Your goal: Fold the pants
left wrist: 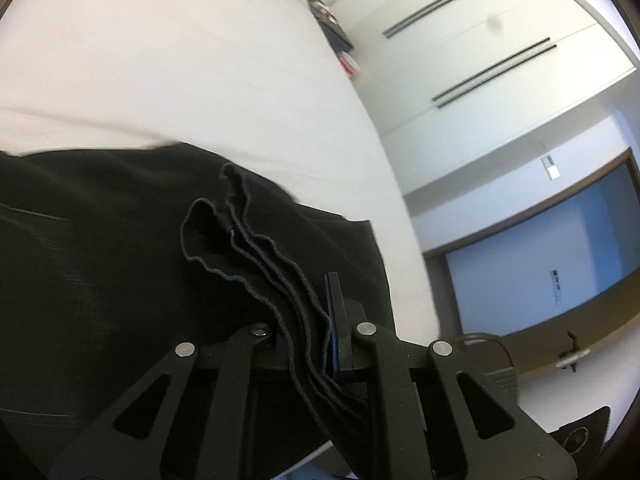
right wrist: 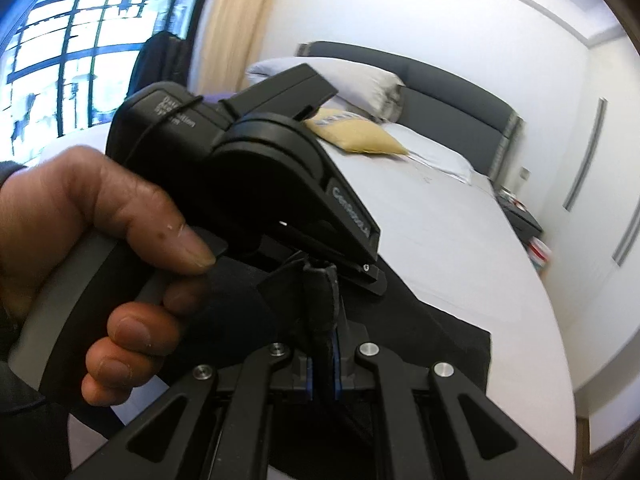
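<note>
left hand-held gripper (left wrist: 316, 320) clamping black pants (left wrist: 100, 240), white bed (left wrist: 180, 80)

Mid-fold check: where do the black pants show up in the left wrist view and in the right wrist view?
Left wrist: black pants fill the lower left, layered edge bunched at centre in the left gripper.
Right wrist: pants lie bottom centre to right, a bunch pinched in the right gripper.
Shared landmark: the white bed beneath.

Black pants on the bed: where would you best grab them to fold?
Grip the pants at the bunched hem edge, coming from the bed's near side. The stacked layers pinch together there, as the left gripper holds them.
</note>
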A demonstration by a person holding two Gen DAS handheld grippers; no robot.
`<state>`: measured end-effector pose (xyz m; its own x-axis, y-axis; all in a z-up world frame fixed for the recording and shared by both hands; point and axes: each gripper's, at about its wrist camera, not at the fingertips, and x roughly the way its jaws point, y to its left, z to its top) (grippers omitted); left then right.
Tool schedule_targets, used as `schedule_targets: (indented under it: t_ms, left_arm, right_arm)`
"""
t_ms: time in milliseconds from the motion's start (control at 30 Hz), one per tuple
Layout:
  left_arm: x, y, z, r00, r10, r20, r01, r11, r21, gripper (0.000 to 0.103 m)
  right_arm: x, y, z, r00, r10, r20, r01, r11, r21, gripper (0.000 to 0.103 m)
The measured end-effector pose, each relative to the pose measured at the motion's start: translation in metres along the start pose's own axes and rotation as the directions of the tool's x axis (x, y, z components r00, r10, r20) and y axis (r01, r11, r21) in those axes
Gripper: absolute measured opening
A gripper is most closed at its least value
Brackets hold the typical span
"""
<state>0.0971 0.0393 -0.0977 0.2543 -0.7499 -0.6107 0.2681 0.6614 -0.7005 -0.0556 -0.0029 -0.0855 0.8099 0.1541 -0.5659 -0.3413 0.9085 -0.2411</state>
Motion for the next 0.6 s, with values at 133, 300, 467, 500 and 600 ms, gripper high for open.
schedule_targets:
  t_ms: [133,300,467,500,600]
  left_arm:
    - [-0.015,0.04,-0.01,0.996,0.088,-0.026,-0.089,0.996,-0.025,0.009]
    - [-0.019,0.085,-0.033,0.993,0.114,-0.038,-0.117,0.988,-0.104,0.011]
    - [-0.036,0.064,-0.034,0.974,0.226,0.002,-0.225,0.974,-0.036,0.013]
    - [-0.043,0.058,-0.035,0.966,0.258,0.018,-0.257,0.966,-0.011,0.013]
    - [-0.071,0.037,-0.035,0.962,0.255,0.1,-0.26,0.965,0.044,0.013]
  right_arm:
    - [0.037,0.026,-0.002,0.994,0.084,-0.065,-0.084,0.996,-0.01,0.007]
    - [0.068,0.035,-0.025,0.951,0.209,-0.228,-0.208,0.978,0.029,0.035]
    - [0.027,-0.023,-0.03,0.933,0.334,-0.138,-0.3,0.929,0.217,0.062]
    - [0.021,-0.038,-0.031,0.931,0.342,-0.123,-0.305,0.919,0.25,0.062]
    - [0.01,-0.102,-0.033,0.941,0.335,-0.048,-0.289,0.87,0.399,0.062]
